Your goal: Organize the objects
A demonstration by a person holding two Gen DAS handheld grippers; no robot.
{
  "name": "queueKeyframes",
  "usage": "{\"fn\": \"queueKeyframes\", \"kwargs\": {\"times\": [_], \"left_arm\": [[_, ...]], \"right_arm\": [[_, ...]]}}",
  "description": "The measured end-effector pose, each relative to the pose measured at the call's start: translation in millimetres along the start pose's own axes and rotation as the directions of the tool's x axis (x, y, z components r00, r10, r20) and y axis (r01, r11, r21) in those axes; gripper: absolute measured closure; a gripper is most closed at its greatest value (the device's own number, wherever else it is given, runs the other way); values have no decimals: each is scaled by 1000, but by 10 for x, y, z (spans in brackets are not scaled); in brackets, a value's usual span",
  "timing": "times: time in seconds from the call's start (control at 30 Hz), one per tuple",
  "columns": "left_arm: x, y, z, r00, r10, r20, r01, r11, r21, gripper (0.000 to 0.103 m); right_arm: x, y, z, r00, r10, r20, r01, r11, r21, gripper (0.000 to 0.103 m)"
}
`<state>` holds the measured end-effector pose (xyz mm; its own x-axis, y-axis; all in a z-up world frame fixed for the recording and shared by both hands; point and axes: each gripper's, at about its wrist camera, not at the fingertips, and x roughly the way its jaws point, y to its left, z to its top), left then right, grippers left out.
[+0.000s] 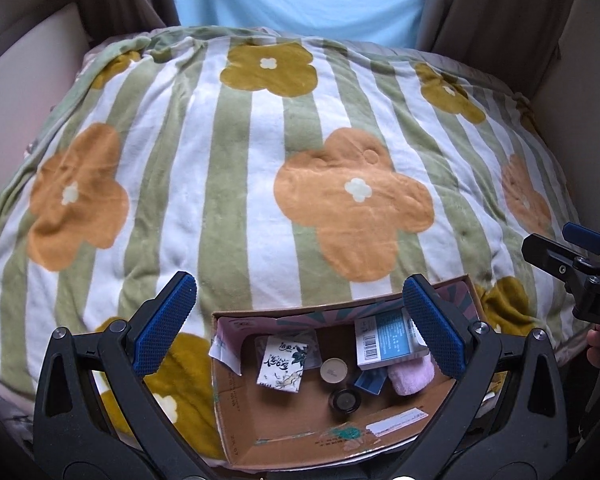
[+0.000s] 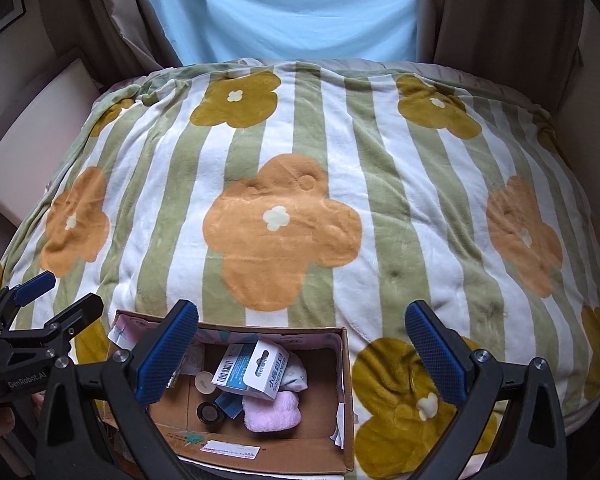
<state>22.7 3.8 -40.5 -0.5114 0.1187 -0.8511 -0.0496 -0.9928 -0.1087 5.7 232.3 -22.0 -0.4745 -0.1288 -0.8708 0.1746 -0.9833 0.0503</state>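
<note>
An open cardboard box (image 1: 296, 438) sits at the near edge of the bed; it also shows in the right wrist view (image 2: 260, 450). Inside lie a blue-and-white carton (image 1: 386, 340) (image 2: 256, 368), a pink cloth (image 1: 412, 376) (image 2: 272, 410), a white printed packet (image 1: 282, 364), a cream round lid (image 1: 334, 370) (image 2: 206, 384) and a dark round jar (image 1: 345, 401) (image 2: 210, 412). My left gripper (image 1: 300, 332) hangs open and empty above the box. My right gripper (image 2: 302, 350) is open and empty over the box's right edge; it also shows at the left view's right edge (image 1: 572, 256).
The bed is covered by a green-and-white striped blanket (image 1: 220, 168) (image 2: 380, 200) with orange and mustard flowers. Brown curtains (image 2: 500, 12) and a pale blue panel (image 2: 280, 8) stand behind it. Beige surfaces (image 1: 16, 92) flank the bed.
</note>
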Motion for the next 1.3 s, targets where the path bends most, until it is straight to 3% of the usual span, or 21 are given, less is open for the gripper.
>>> {"fn": "queueKeyframes", "kwargs": {"times": [1.3], "left_arm": [[107, 50, -55, 999, 33, -40, -34, 999, -22, 0]], "right_arm": [[71, 6, -32, 1000, -3, -23, 3, 1000, -4, 0]]}}
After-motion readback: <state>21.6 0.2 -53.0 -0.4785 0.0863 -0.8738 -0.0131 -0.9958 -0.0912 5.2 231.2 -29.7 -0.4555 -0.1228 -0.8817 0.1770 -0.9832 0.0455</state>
